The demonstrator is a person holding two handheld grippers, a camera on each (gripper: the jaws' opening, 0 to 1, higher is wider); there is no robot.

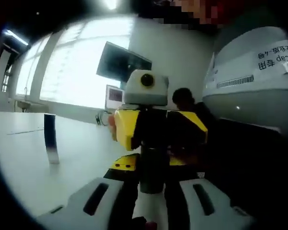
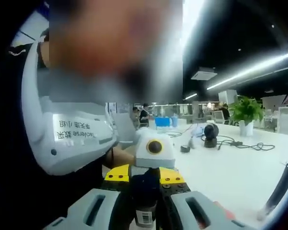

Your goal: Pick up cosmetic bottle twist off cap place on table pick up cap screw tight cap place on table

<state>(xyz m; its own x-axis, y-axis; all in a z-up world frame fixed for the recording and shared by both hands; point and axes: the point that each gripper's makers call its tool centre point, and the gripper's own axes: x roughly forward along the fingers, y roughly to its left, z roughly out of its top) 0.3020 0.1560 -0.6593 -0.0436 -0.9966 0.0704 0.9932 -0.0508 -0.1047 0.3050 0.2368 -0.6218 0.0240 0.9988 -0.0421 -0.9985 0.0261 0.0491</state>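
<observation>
A dark cosmetic bottle (image 1: 151,168) stands between my left gripper's (image 1: 151,186) grey jaws, which are shut on it. Its far end runs into the yellow-and-black right gripper (image 1: 153,143), which faces me. In the right gripper view the same bottle (image 2: 145,211) shows a barcode label low between my right gripper's (image 2: 146,196) jaws, also shut on it. The left gripper (image 2: 145,179) meets it from the far side. Both hold it above the white table (image 1: 29,163). I cannot tell which end carries the cap.
A slim dark stick (image 1: 50,139) stands on the table, and is seen leaning (image 2: 282,188) in the right gripper view. A person in a white vest (image 2: 72,129) is close behind. A black round device (image 2: 211,132) with cable, a potted plant (image 2: 245,114) and a monitor (image 1: 122,62) lie farther off.
</observation>
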